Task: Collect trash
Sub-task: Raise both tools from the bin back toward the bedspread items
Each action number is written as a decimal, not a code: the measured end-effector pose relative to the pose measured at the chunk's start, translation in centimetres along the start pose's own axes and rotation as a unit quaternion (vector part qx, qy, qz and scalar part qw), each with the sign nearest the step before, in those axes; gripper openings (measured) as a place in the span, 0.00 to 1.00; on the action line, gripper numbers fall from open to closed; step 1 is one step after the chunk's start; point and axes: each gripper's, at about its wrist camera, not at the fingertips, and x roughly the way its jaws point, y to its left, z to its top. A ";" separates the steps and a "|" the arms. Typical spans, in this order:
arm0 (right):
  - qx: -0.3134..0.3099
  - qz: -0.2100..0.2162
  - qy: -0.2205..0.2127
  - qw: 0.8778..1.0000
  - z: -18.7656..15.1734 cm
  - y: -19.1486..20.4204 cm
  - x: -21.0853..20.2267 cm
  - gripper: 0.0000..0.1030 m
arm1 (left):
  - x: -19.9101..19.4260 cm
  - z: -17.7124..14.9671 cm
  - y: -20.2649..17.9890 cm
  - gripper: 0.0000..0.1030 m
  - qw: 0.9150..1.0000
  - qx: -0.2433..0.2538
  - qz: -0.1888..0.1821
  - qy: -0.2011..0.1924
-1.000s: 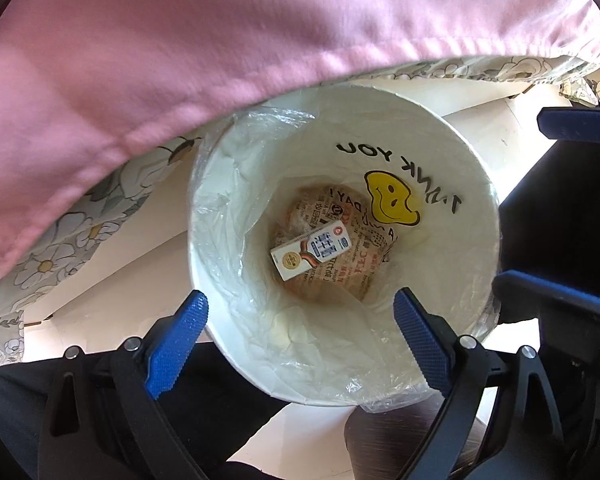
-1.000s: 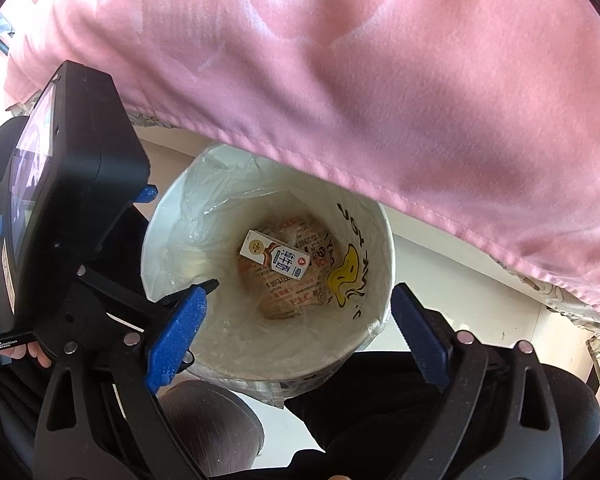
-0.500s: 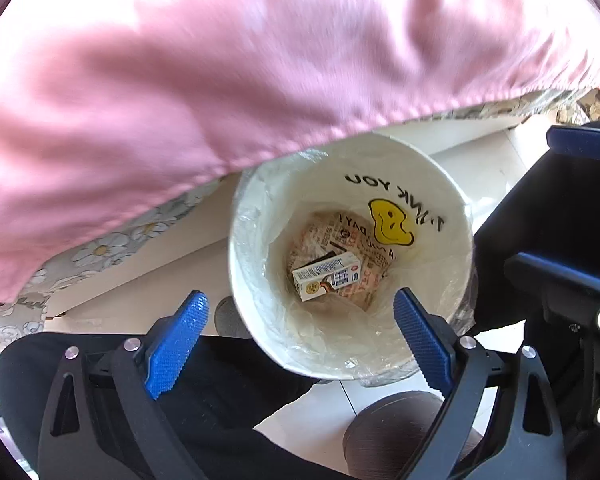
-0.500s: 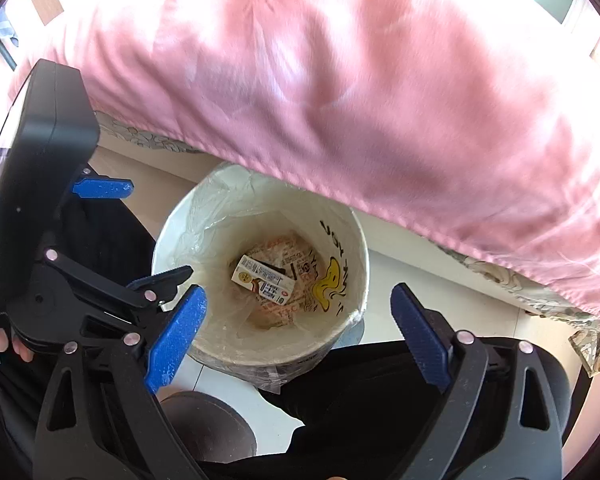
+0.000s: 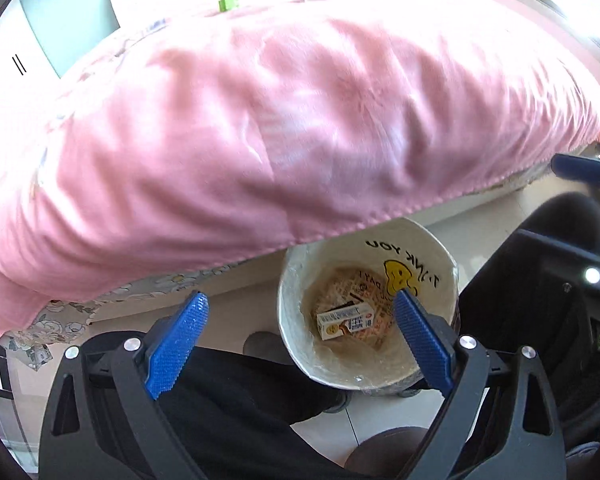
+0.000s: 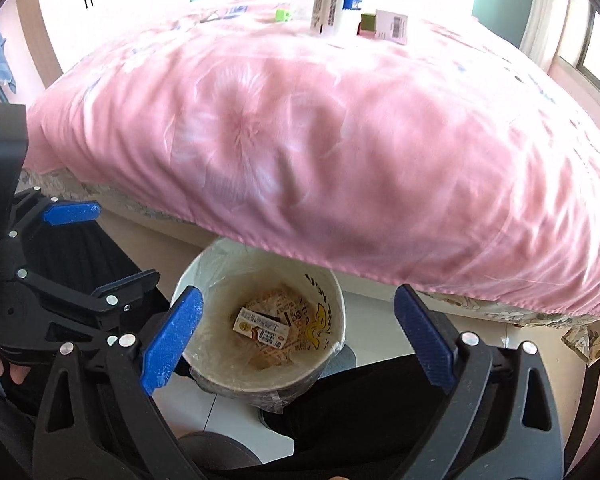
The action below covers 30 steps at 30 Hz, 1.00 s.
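A round white trash bin (image 5: 300, 344), lined with a thin clear plastic bag printed with a yellow smiley face (image 5: 398, 278) and black lettering, is seen on the pale tiled floor beside a bed. At its bottom, a small rectangular drink carton (image 5: 346, 322) is shown lying flat on crumpled printed wrappers (image 6: 278, 354). The bin's far rim is overhung by a smooth, softly creased pink quilt (image 5: 280, 132), beneath which a floral-patterned sheet edge (image 5: 60, 320) is visible. More small boxes (image 6: 334, 10) are left standing on the bed's far side. The left gripper (image 5: 300, 336) is held wide open and empty above the bin, its blue ridged pads (image 5: 176, 344) spread apart. The right gripper (image 6: 298, 334) is likewise held open, nothing between its fingers.
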 end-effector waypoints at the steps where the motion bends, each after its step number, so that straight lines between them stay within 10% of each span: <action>1: 0.009 0.002 -0.006 1.000 0.2 -0.3 -0.3 0.92 | -0.5 0.3 0.2 0.93 1.000 -0.004 0.008 -0.009; 30: 0.045 -0.022 -0.084 0.995 7.3 -8.5 -5.2 0.92 | -6.2 9.1 1.1 0.93 0.991 -0.037 0.003 -0.126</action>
